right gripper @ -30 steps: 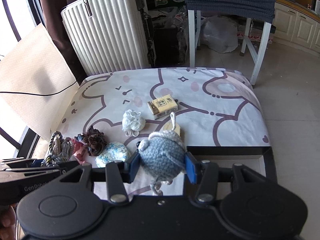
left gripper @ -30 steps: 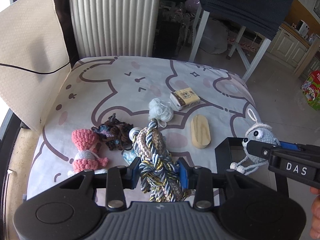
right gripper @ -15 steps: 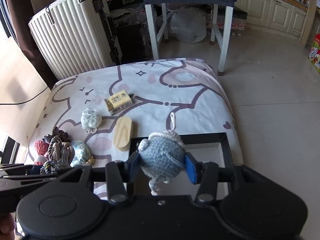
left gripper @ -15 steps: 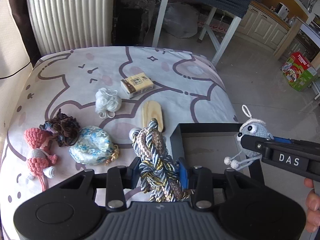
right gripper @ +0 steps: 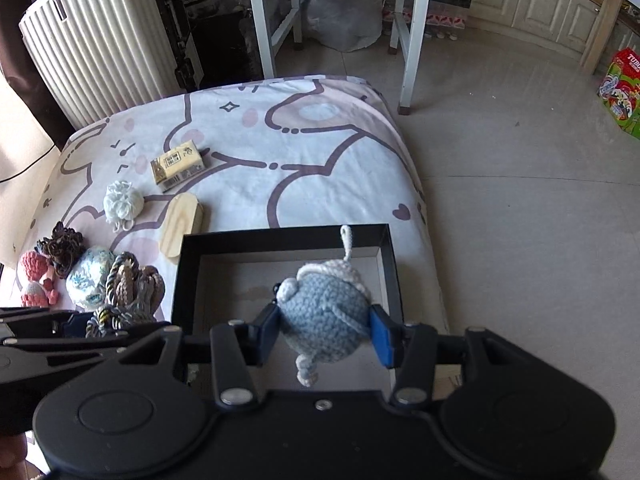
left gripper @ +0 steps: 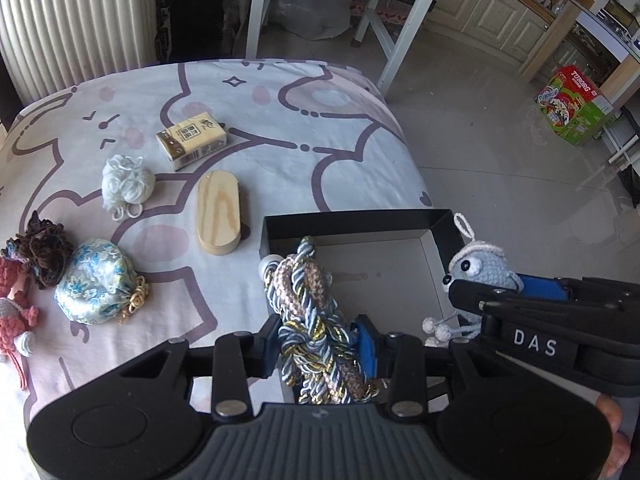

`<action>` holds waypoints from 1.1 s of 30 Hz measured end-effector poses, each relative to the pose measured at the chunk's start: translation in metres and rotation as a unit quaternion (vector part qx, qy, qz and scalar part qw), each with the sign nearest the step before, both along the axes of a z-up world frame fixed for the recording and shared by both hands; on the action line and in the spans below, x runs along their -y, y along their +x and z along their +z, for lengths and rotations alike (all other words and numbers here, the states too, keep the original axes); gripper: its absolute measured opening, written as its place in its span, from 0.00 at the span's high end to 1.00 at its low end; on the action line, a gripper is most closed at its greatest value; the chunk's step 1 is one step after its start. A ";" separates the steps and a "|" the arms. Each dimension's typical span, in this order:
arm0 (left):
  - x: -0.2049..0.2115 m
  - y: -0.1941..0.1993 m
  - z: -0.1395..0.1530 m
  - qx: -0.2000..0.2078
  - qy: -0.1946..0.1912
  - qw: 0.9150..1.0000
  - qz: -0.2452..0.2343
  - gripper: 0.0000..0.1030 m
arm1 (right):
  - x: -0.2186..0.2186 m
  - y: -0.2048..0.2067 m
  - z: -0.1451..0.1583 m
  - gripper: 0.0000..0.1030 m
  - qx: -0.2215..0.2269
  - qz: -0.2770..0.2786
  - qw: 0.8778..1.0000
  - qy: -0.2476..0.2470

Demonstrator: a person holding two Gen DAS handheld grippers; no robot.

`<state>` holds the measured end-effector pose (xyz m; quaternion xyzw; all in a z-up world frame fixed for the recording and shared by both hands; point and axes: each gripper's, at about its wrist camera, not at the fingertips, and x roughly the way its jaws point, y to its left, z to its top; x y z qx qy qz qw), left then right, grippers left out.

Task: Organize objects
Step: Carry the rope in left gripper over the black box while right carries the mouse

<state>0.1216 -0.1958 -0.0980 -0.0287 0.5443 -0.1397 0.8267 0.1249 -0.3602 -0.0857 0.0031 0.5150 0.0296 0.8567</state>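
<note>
The black box (right gripper: pixel 280 240) sits open at the near right corner of the table (left gripper: pixel 280 120), which wears a cartoon-print cloth. Over the box, the right hand-held gripper (right gripper: pixel 324 330) pinches a blue crocheted toy (right gripper: pixel 324 320) between its blue pads. At the box's left wall, the left hand-held gripper (left gripper: pixel 320 346) is clamped on a bundle of braided cord (left gripper: pixel 308 304). Left of the box lie a wooden block (left gripper: pixel 218 212), a tissue pack (left gripper: pixel 192 140), a white yarn ball (left gripper: pixel 126 184), a flowered pouch (left gripper: pixel 94 288), a dark scrunchie (left gripper: pixel 46 256) and a pink doll (left gripper: pixel 12 312).
</note>
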 end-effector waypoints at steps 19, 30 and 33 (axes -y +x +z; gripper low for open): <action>0.033 0.006 -0.046 -0.063 0.038 0.997 -0.021 0.61 | 0.012 0.011 -0.041 0.52 -0.082 0.006 0.996 -0.017; 0.036 0.006 -0.044 -0.066 0.041 0.997 -0.028 0.46 | 0.017 0.011 -0.045 0.46 -0.079 -0.011 0.996 -0.029; 0.036 0.004 -0.042 -0.063 0.042 0.997 -0.031 0.46 | 0.022 0.010 -0.044 0.42 -0.081 -0.021 0.996 -0.027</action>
